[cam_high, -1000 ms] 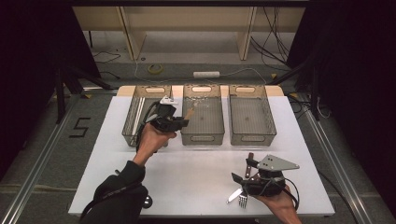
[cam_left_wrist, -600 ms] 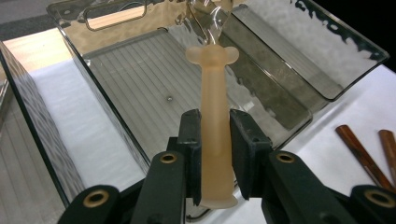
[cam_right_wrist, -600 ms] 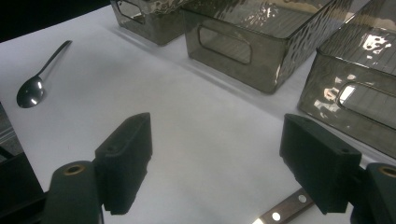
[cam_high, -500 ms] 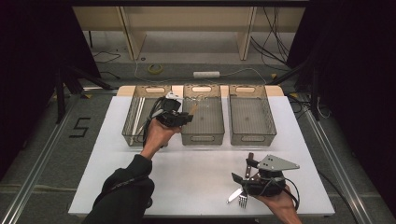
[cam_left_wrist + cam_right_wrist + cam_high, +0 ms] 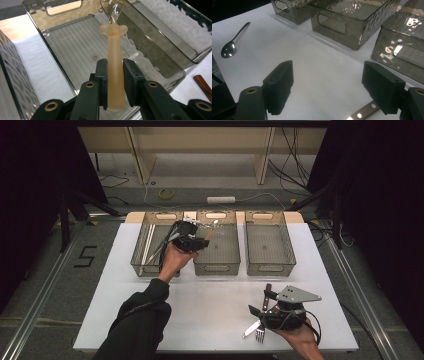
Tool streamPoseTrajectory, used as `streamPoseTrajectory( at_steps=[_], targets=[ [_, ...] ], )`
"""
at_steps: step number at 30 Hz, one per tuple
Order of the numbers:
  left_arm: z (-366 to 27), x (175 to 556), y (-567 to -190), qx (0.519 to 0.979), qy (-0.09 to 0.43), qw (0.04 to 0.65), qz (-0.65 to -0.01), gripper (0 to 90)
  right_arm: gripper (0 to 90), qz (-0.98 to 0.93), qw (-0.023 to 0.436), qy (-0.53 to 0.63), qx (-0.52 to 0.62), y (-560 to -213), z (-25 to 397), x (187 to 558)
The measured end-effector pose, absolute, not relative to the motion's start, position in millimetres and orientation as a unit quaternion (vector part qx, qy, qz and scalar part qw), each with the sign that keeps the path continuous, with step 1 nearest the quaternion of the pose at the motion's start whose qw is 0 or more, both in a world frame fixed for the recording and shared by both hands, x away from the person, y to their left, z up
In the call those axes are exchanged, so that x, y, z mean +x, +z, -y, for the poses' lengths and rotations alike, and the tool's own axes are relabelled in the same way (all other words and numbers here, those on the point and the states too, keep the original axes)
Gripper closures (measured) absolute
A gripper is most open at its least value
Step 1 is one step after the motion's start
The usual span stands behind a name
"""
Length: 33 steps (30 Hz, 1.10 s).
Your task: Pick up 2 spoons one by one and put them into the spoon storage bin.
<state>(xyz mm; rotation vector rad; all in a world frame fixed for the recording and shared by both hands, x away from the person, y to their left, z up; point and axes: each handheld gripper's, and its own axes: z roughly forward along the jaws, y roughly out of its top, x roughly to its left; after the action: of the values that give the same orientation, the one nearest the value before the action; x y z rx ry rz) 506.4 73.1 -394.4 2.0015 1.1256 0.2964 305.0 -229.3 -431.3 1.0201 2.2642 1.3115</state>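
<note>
Light falls from overhead onto my white tabletop (image 5: 215,295), bright against dark surroundings. Glare ripples across the smoky clear plastic bins (image 5: 352,25) toward twelve o'clock. My black jaws sit blurred at six o'clock, throwing soft shadows; the high view is slightly grainy.

Black sleeve at lower left covers the forearm. The left hand-held gripper (image 5: 204,236) is black, brass-ringed screws on its jaws; the right hand-held gripper (image 5: 260,303) carries a grey three-cornered plate and black cable.
</note>
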Motion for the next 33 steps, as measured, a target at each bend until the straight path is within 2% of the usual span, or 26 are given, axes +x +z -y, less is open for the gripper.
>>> streamPoseTrajectory(
  at_steps=[21,28,33],
  targets=[
    [-67.7,514.1,-414.7,0.791,0.106,0.385,-0.464,72.3,26.5,-0.796,0.164,0.461,0.357,-431.4,228.6,304.9],
    [-73.2,507.4,-403.2,0.785,0.091,0.394,-0.470,53.0,26.5,-0.796,0.164,0.461,0.357,-431.3,229.3,304.9],
    [-83.9,489.5,-387.6,0.796,0.097,0.388,-0.454,41.3,26.5,-0.796,0.165,0.461,0.357,-431.0,229.2,304.6]
  ],
)
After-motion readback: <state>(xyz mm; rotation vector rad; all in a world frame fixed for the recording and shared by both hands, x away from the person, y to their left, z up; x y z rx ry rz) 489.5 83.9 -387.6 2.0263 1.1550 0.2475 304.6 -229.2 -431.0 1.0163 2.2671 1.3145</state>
